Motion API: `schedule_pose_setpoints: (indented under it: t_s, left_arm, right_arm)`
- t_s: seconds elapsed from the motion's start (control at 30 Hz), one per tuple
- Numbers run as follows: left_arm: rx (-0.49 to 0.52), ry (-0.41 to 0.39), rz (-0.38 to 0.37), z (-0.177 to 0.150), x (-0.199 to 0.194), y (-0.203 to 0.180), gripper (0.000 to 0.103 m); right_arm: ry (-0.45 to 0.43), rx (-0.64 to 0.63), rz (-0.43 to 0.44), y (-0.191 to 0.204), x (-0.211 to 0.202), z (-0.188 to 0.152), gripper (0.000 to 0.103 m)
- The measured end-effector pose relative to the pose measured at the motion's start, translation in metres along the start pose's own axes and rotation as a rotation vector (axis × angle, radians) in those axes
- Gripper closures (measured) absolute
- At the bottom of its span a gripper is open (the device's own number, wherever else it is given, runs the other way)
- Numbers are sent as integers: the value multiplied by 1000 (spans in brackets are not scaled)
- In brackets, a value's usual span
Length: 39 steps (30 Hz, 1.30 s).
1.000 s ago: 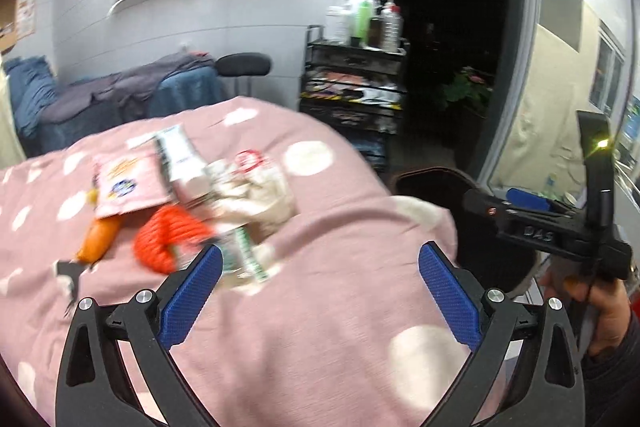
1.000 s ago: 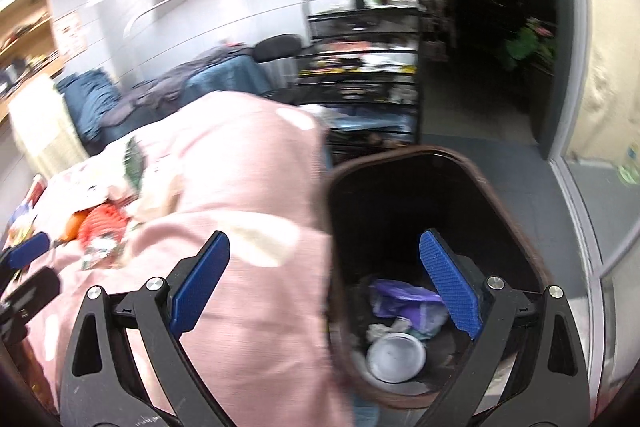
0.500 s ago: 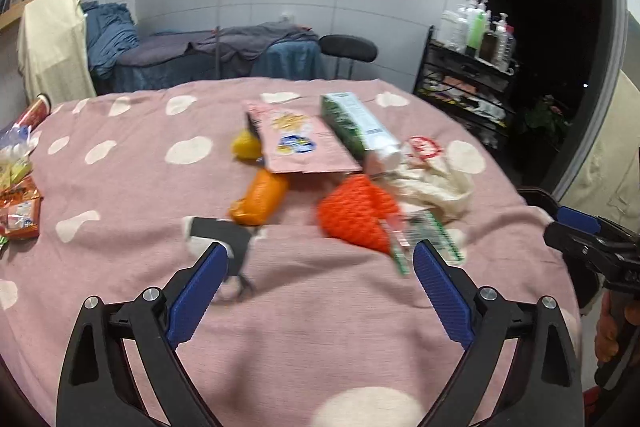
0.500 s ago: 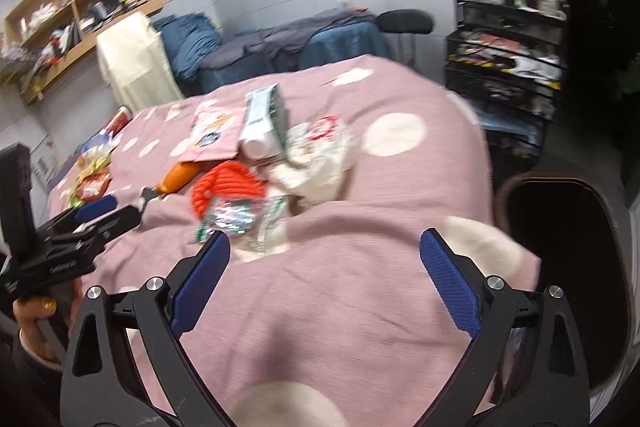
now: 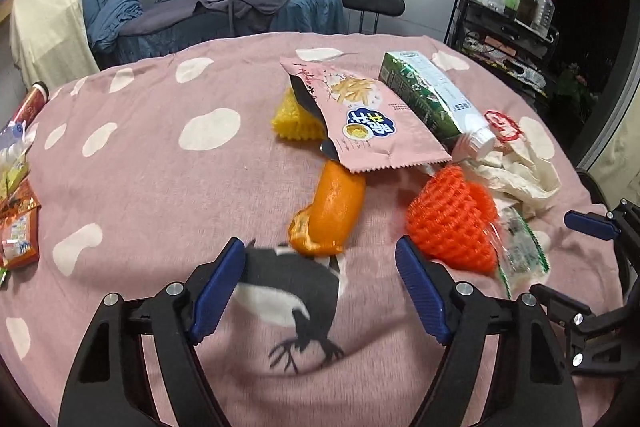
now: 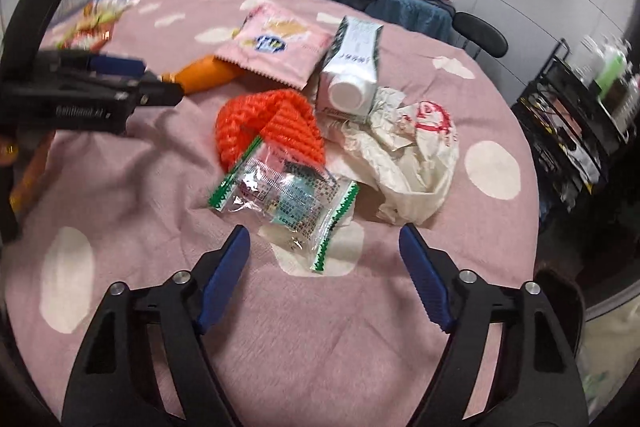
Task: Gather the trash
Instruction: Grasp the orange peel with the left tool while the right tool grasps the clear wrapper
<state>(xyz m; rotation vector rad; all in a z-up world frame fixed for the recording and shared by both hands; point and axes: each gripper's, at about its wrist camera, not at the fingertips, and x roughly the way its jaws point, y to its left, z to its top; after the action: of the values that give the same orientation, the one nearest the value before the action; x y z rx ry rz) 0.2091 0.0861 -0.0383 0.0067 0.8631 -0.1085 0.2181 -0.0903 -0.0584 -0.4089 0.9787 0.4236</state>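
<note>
On the desk, under a soft pink cloth [image 5: 152,187] dotted with pale blobs, the trash lay in a loose heap. A flat pink snack bag [image 5: 368,123] with a serrated edge overlapped a glossy orange wrapper [image 5: 332,215] and a yellow foam net [image 5: 294,121]. Beside it lay a green-and-white carton [image 5: 428,99] with a round white cap, touching a crumpled white paper bag [image 6: 412,163] printed in red. A ribbed orange foam net [image 6: 268,127], folded into a cone, rested against a crinkly clear packet [image 6: 288,195] with green zigzag ends. The left claw [image 5: 320,287] hovered over a dark bird print on the cloth, just short of the orange wrapper; its blue ridged pads were closing with only cloth between them, gripping nothing. The right claw [image 6: 324,275] hung just short of the clear packet, its jaws likewise closing, wide apart and empty. More bright wrappers [image 5: 18,223] lay well apart at the cloth's far left edge.
</note>
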Motion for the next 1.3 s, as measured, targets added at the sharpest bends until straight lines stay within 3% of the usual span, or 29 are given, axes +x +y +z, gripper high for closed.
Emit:
schedule_pose_setpoints:
  t_s: [0.17, 0.23, 0.27, 0.37, 0.43, 0.53, 0.77, 1.3]
  left_arm:
    - [33, 46, 16, 15, 21, -8, 33]
    - [35, 59, 15, 18, 28, -11, 46]
    - [29, 64, 18, 18, 30, -11, 49]
    - [0, 51, 15, 16, 28, -7, 64]
    - [-15, 40, -2, 14, 22, -6, 74]
    - [-47, 15, -24, 8, 11, -3, 76]
    - [-106, -59, -51, -11, -22, 0, 76]
    - [-151, -162, -118, -43, -76, -22, 76]
  right_arm:
    - [9, -47, 24, 5, 11, 10, 48]
    - [-3, -58, 36, 6, 11, 12, 62]
    - [-7, -56, 43, 6, 11, 12, 76]
    - [-34, -25, 81, 2, 4, 10, 89]
    - [-47, 5, 115, -1, 0, 9, 89]
    - [-74, 61, 144, -8, -11, 4, 90]
    - [-126, 160, 194, -20, -34, -10, 90]
    - [-212, 341, 169, -62, -74, -52, 90]
